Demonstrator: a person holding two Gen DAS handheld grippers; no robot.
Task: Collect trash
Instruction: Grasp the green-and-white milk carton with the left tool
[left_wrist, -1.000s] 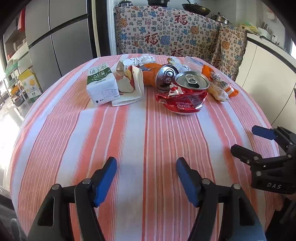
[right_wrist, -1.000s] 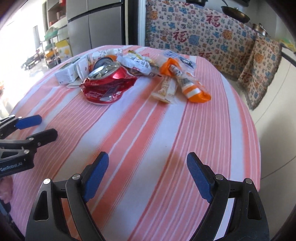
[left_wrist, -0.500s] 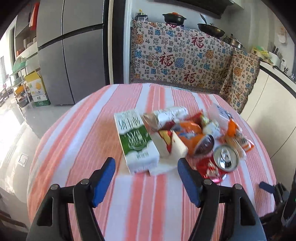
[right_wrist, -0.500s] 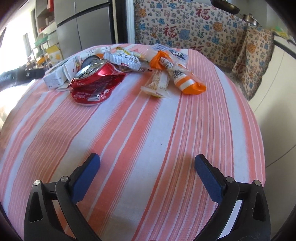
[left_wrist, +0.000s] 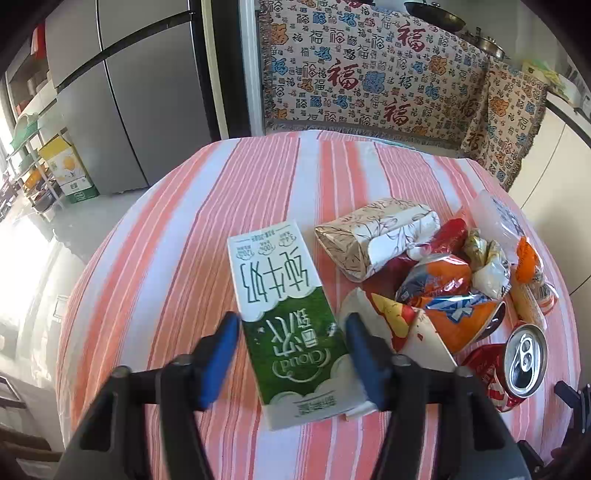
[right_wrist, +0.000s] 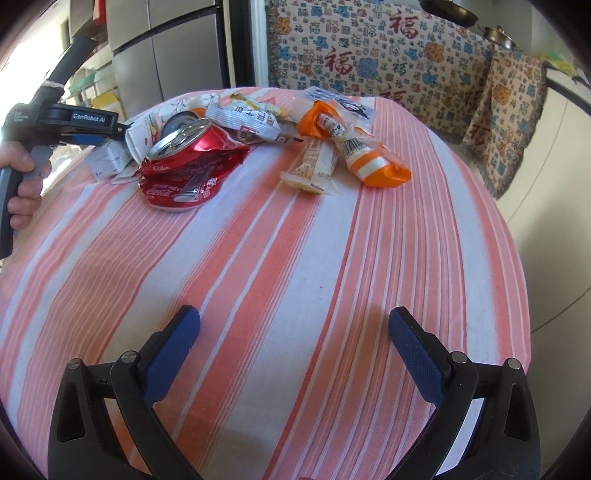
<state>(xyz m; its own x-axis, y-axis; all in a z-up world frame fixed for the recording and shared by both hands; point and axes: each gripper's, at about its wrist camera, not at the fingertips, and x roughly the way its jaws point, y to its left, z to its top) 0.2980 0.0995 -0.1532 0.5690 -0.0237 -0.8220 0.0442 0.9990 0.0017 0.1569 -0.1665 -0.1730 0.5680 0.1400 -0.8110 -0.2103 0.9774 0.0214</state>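
Note:
A pile of trash lies on the striped round table (left_wrist: 170, 236). A green and white milk carton (left_wrist: 288, 314) lies flat, and my left gripper (left_wrist: 291, 332) is open with its blue fingers on either side of the carton's near half. Beside the carton are a crumpled paper cup (left_wrist: 417, 332), a patterned tissue pack (left_wrist: 373, 232), snack wrappers (left_wrist: 439, 277) and a crushed red cola can (left_wrist: 517, 365). My right gripper (right_wrist: 291, 332) is open and empty over bare tablecloth, well short of the can (right_wrist: 188, 166) and the orange wrappers (right_wrist: 369, 162).
A grey refrigerator (left_wrist: 122, 92) stands behind the table on the left. A patterned cloth (left_wrist: 369, 74) covers furniture behind the table. White cabinets (left_wrist: 554, 158) stand at the right. The left gripper's body and the hand holding it (right_wrist: 22, 173) show at the left edge of the right wrist view.
My left gripper rose, swung left and forward over the pile and came down around the milk carton. My right gripper stayed open and shifted only slightly.

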